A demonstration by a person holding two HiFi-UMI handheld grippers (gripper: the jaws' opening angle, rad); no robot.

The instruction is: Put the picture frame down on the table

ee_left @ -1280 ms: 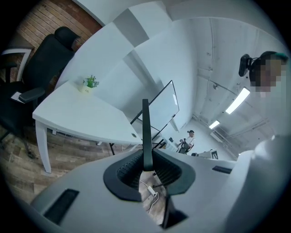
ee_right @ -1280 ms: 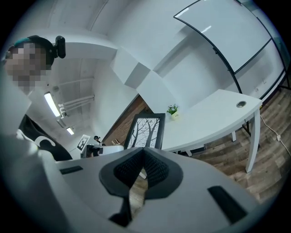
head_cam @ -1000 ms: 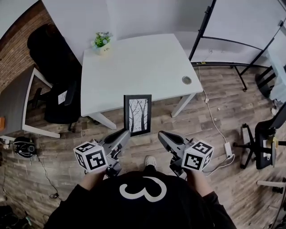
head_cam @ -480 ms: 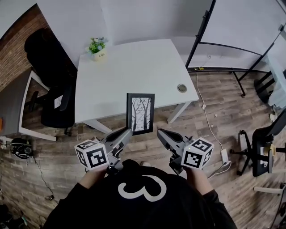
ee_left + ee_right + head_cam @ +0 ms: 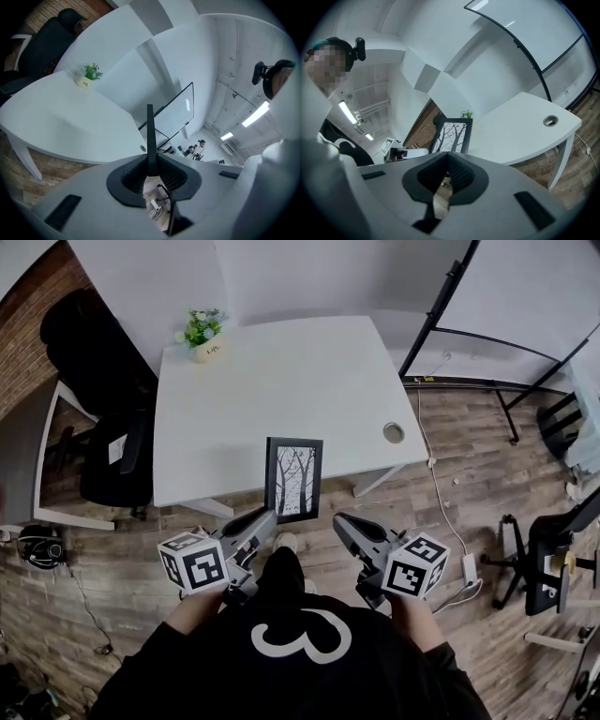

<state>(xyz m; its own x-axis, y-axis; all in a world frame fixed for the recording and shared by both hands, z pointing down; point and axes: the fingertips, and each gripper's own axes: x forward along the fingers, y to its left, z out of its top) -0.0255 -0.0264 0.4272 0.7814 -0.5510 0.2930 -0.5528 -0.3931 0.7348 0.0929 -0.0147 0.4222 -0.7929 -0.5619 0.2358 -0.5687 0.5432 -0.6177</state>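
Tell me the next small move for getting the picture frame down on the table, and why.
Probably carry the picture frame forward over the white table before lowering it. The left gripper is clamped on its edge and holds it upright; in the head view its lower part shows against the wooden floor, short of the table's near edge.

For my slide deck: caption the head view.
Left hand-held gripper holds the upright picture frame before the white table; right hand-held gripper shut beside it.
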